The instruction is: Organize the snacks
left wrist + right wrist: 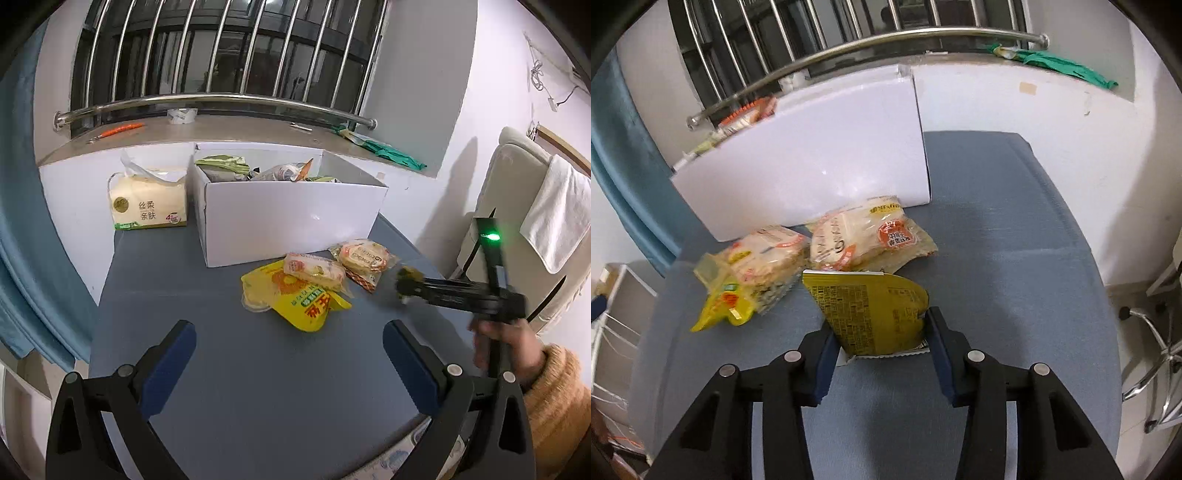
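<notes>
A white cardboard box [291, 218] with several snack packs inside stands at the back of the grey-blue table; it also shows in the right wrist view [812, 155]. In front of it lie a yellow bag [295, 295], a rice cracker pack [316, 271] resting on that bag, and a round cracker pack [364, 258]. My left gripper [290, 354] is open and empty, nearer than these. My right gripper [881, 332] is shut on a dark yellow packet [871, 314], just right of the packs [871, 236]. It appears in the left wrist view [406, 284], blurred.
A tissue pack [149, 201] stands left of the box. The windowsill behind holds a tape roll [182, 115] and green packaging [391, 153]. A chair with a white towel [557, 210] is at the right. The table edge [1082, 236] runs along the right.
</notes>
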A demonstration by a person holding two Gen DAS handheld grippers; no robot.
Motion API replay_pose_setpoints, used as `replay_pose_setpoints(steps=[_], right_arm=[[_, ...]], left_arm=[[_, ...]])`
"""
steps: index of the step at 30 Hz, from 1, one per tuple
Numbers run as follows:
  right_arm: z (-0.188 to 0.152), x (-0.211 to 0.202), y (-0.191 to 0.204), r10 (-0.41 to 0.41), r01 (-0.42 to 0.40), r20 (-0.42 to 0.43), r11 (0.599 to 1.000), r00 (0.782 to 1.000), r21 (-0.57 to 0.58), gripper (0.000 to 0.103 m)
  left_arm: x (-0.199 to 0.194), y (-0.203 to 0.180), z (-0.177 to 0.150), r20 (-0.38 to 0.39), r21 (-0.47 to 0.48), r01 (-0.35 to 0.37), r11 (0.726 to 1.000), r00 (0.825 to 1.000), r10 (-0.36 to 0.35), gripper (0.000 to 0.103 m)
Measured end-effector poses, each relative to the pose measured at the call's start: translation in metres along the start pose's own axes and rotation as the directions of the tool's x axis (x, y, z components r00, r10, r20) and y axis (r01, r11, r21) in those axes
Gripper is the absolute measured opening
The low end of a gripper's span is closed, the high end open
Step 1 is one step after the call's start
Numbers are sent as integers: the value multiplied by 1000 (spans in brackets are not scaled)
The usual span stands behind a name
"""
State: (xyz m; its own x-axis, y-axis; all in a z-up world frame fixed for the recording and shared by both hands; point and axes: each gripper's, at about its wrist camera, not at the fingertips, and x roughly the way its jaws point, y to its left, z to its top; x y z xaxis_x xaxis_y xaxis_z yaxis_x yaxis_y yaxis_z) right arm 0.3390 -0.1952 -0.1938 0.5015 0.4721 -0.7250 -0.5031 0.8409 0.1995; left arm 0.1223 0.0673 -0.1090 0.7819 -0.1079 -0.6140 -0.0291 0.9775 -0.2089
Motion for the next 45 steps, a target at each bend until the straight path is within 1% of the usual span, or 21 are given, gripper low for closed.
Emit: replay_pose_setpoints(steps=[2, 5, 8, 15, 16, 17, 18, 19, 20, 21, 24, 26, 28, 31, 33, 35, 36, 40, 43, 44, 45], right_arm=[[-4, -13, -1, 19, -20, 18, 1000, 1000, 13, 49], [-14, -43, -1, 67, -70, 63, 997, 996, 35, 49], [-23, -67, 3, 115, -120, 97, 992, 989, 47, 49], [-42, -94, 20, 147, -152, 128, 988, 981, 35, 49], [-45, -96, 19, 157, -164, 131, 986, 979, 45, 49], [-47, -96, 18, 167, -175, 129, 983, 977, 51, 49], [-48, -96, 17, 172, -180, 128, 982, 977, 58, 49], [-50, -98, 16, 173, -183, 129, 981, 976, 63, 49], [-52, -99, 15, 172, -181, 129, 981, 977, 65, 49], [-53, -99, 13, 170, -180, 125, 981, 977, 70, 49], [-56, -101, 10, 178, -189, 128, 979, 976, 82, 49], [-56, -102, 11, 178, -189, 131, 979, 975, 79, 49], [-56, -102, 12, 181, -192, 131, 978, 975, 78, 49], [-54, -102, 14, 197, -209, 136, 975, 971, 80, 49], [-48, -100, 18, 210, -221, 135, 972, 968, 76, 49], [-40, -99, 23, 217, -227, 139, 972, 966, 62, 49], [-30, -98, 27, 220, -228, 140, 972, 966, 49, 49], [7, -96, 39, 214, -219, 162, 976, 963, 12, 49], [30, -99, 51, 204, -204, 186, 979, 961, -21, 49], [33, -102, 55, 213, -211, 195, 977, 957, -31, 49], [33, -104, 58, 221, -217, 200, 975, 955, -41, 49]], left_arm=[[10, 2, 5, -7, 10, -19, 1000, 1000, 19, 103], [35, 10, 14, -53, 10, -49, 999, 997, 49, 103], [66, 22, 24, -104, -17, -40, 999, 994, 38, 103], [133, 39, 32, -211, -70, -27, 997, 977, 12, 102], [140, 40, 32, -224, -78, -17, 997, 975, -1, 100], [145, 41, 31, -230, -88, -4, 996, 973, -16, 97], [148, 42, 30, -235, -92, 9, 996, 972, -31, 84], [152, 42, 28, -247, -93, 22, 995, 968, -44, 60], [155, 42, 27, -256, -85, 11, 996, 966, -33, 53], [154, 42, 27, -245, -72, -9, 997, 969, -9, 41], [149, 44, 24, -229, -77, 7, 997, 973, -25, 41], [142, 40, 21, -215, -38, -13, 999, 977, 4, 41], [131, 36, 18, -193, -24, -14, 1000, 981, 9, 41], [104, 32, 22, -124, -14, -4, 1000, 992, 2, 41], [83, 25, 33, -64, -2, 6, 1000, 998, -6, 40], [63, 20, 50, -1, 11, 16, 1000, 1000, -16, 6], [56, 19, 58, 17, 10, 13, 1000, 1000, -13, 0], [42, 15, 92, 65, 63, 6, 998, 998, -10, 0], [42, 22, 95, 35, 45, 24, 999, 999, -25, 1], [41, 24, 90, 31, 56, 10, 998, 999, -12, 2], [44, 25, 87, 12, 66, -2, 998, 1000, 1, 16]])
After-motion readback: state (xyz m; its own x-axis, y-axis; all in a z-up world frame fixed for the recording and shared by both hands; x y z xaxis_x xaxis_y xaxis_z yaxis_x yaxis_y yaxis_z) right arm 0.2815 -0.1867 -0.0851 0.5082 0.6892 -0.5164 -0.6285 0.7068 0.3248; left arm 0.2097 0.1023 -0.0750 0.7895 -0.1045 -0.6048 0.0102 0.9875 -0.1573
